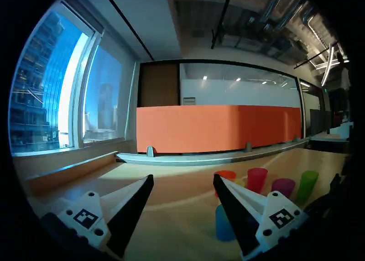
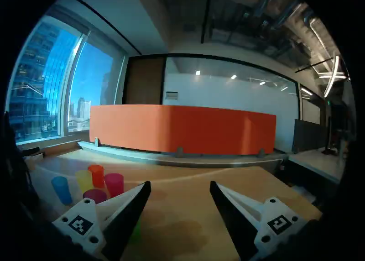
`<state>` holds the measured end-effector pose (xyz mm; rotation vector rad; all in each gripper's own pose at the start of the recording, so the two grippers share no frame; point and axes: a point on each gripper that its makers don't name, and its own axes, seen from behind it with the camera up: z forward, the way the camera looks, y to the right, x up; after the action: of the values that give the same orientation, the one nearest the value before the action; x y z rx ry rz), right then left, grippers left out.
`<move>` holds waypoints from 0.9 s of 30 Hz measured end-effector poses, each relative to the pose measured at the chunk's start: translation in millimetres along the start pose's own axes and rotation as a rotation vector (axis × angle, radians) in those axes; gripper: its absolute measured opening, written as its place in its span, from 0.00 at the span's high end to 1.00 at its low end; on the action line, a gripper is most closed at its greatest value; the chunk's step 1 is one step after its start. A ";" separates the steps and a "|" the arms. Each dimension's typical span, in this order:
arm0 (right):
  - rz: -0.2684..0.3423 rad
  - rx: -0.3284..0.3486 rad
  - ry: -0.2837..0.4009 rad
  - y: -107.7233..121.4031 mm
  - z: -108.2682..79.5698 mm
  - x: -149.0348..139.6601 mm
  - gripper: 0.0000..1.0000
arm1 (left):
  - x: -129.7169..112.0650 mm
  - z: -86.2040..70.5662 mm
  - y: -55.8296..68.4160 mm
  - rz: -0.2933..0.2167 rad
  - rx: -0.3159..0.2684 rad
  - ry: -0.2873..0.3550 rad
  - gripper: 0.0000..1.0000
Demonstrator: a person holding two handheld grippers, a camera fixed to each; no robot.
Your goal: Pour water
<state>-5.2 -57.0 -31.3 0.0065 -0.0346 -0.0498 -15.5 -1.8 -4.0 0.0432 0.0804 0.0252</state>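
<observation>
Several plastic cups stand in a cluster on the wooden table [image 1: 182, 192]. In the left gripper view a blue cup [image 1: 222, 223] sits partly behind my left gripper's right finger, with an orange cup [image 1: 225, 174], a pink cup [image 1: 257, 179], a purple cup [image 1: 283, 186] and a green cup [image 1: 308, 184] farther off. My left gripper [image 1: 183, 180] is open and holds nothing. In the right gripper view the blue cup [image 2: 61, 189], yellow cup [image 2: 84, 180], orange cup [image 2: 96, 175], pink cup [image 2: 114, 184] and purple cup [image 2: 95, 195] stand to the left of my right gripper [image 2: 179, 185], which is open and holds nothing.
An orange divider panel [image 1: 214, 126] on a grey rail [image 1: 205, 157] runs along the table's far edge. Large windows [image 1: 50, 101] line the left wall. Another desk [image 2: 319, 163] stands at the right. Bare tabletop [image 2: 191, 215] lies ahead of the right gripper.
</observation>
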 end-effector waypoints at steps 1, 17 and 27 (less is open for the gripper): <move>-0.002 0.000 -0.002 -0.3 0.5 -1.0 0.00 | -1.7 0.7 1.1 -0.005 -0.004 0.000 0.03; -0.017 0.008 -0.019 -4.3 3.6 -4.8 0.00 | -15.7 10.1 8.9 -0.007 -0.026 -0.010 0.03; -0.012 0.003 -0.016 -1.8 2.4 -2.2 0.00 | -23.1 11.7 9.6 -0.016 -0.028 -0.022 0.03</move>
<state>-7.5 -58.7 -29.0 0.0095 -0.0507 -0.0613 -37.8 6.7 9.9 0.0147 0.0583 0.0094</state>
